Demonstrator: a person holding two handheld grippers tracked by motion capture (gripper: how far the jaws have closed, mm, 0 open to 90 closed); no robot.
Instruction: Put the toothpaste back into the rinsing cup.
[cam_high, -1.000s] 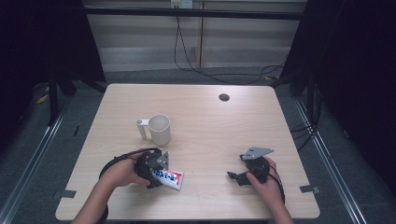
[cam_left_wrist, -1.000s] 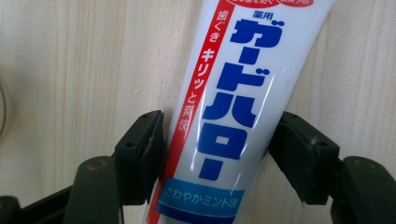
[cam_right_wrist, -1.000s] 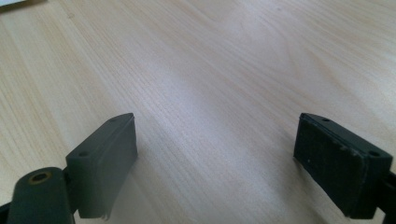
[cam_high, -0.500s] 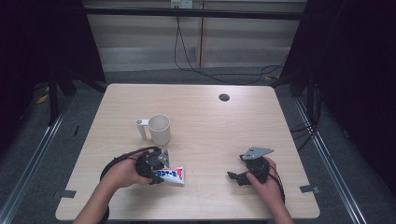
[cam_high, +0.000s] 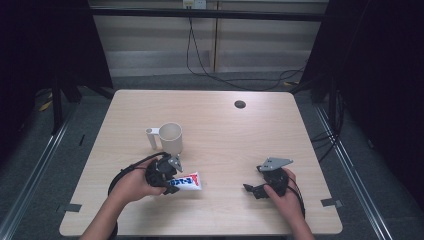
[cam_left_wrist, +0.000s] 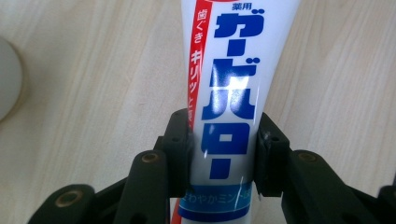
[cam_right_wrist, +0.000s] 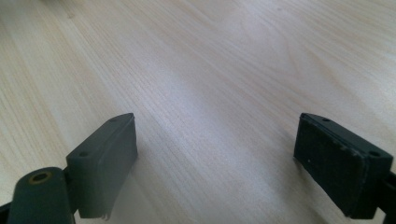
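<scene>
Pinching my left gripper (cam_left_wrist: 223, 154) on the glossy white toothpaste tube (cam_left_wrist: 231, 93) — flat on pale woodgrain table (cam_high: 240, 145), long axis running rightward — my right gripper (cam_right_wrist: 217, 163) gapes wide.

table (cam_high: 260, 150): pale wood, rounded corners, round cable hole (cam_high: 240, 104) at 1 o'clock | floor (cam_high: 45, 165): grey | back wall (cam_high: 165, 35): pale panels, 12 o'clock, black cables (cam_high: 192, 55) hanging | sides: dark curtains (cam_high: 385, 75) | light: dim, even
</scene>
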